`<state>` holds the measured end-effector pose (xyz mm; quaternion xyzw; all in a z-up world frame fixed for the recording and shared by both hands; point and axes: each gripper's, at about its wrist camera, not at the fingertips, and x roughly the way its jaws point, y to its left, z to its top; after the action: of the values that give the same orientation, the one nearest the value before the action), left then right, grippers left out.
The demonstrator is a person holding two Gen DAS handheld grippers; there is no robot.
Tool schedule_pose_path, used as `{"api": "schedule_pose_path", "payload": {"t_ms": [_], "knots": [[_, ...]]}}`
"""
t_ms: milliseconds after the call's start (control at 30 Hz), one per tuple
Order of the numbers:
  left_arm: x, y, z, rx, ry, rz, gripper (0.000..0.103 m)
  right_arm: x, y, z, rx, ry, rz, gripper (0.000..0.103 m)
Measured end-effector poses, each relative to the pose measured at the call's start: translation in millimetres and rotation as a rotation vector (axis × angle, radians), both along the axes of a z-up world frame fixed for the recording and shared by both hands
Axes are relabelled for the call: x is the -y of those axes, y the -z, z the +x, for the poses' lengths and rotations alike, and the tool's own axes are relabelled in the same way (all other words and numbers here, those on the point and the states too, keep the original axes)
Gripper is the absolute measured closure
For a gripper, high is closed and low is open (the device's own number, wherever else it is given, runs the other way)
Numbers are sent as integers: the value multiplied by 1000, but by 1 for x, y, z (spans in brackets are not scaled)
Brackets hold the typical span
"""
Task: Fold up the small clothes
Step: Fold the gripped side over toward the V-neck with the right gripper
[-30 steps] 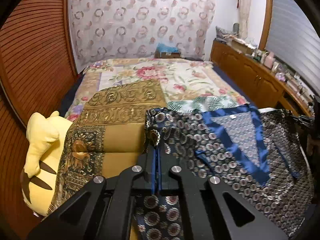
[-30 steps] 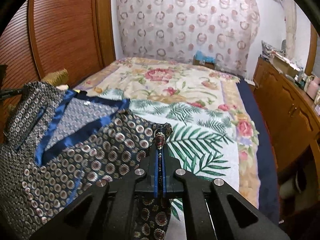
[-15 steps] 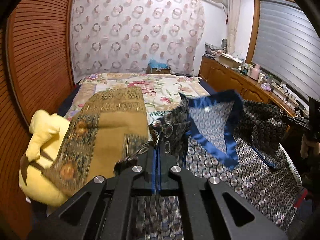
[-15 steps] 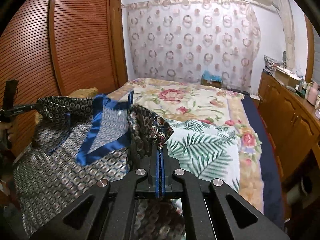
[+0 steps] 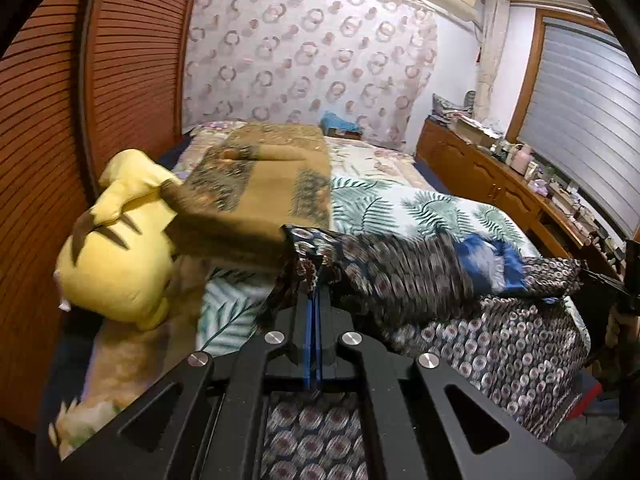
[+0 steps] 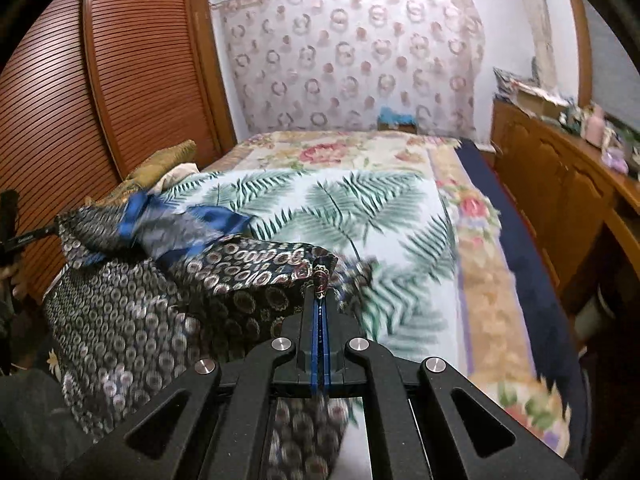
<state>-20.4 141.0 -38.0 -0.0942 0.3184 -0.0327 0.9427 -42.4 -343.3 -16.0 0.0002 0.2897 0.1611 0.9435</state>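
A small dark garment [image 5: 460, 276] with a circle print and blue satin trim is held up over the bed between my two grippers. My left gripper [image 5: 314, 280] is shut on one corner of it. My right gripper [image 6: 321, 280] is shut on the other corner [image 6: 256, 268]. The cloth sags between them and hangs down over the bed's near edge. The right gripper shows at the right edge of the left wrist view [image 5: 608, 280]. The left gripper shows at the left edge of the right wrist view [image 6: 24, 238].
The bed [image 6: 340, 208] has a palm-leaf and floral cover. A yellow plush toy [image 5: 120, 256] and a folded gold-brown blanket [image 5: 256, 184] lie at its left. A slatted wooden wardrobe [image 6: 100, 80] stands left, a wooden cabinet [image 6: 560, 184] right.
Both grippers have lifted the garment off the bed and then swung it forward and down. It was spread flat and upright; it now sags in a low bunched line.
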Motion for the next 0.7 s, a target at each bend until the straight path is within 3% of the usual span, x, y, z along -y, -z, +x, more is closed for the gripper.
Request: {"api": "schedule_pose_path", "payload": {"t_ms": [267,400,500,567,633,700], "knots": [[-13,-4,-25,-30,-21,9,101,8,-16,-32,-69,13,-51,102],[-15,2,-22,-54,-26,37,101,5,-17,-24,-100,19,-71,102],[-17,1,-23,-52,-36,51,82,1,-17,-19,-99,18,-69,99],[-20,-3,-24,-48,-61,70,64,0,-24,-14,-91,22,-84,92],[-25,-11,-25,-34,-74,75,58,0,-31,-10,-80,29,-105,85],[-30,-18,-23,-20,-72,75,46,-2,-37,-6,-64,30,-114,75]]}}
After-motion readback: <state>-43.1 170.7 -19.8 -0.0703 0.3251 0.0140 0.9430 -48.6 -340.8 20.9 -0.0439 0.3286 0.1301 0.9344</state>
